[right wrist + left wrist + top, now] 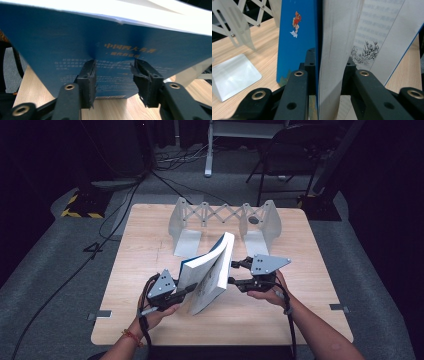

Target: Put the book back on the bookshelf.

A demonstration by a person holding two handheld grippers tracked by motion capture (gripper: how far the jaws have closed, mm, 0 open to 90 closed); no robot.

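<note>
The left gripper (186, 292) is clamped tight on the book (210, 270), jaws squeezing a thick wad of pages plus the blue cover near its lower corner. The right gripper (235, 272) sits against the back cover with its jaws part open, touching the flat face and pinching nothing. The book stands tilted near the table's (135, 320) front edge, long axis leaning toward the folding book rack (225, 222) at the far edge. The left gripper view catches printed inside pages; the right gripper view gives the back-cover lettering.

Claw (329, 82) tight on book (332, 50)
</note>
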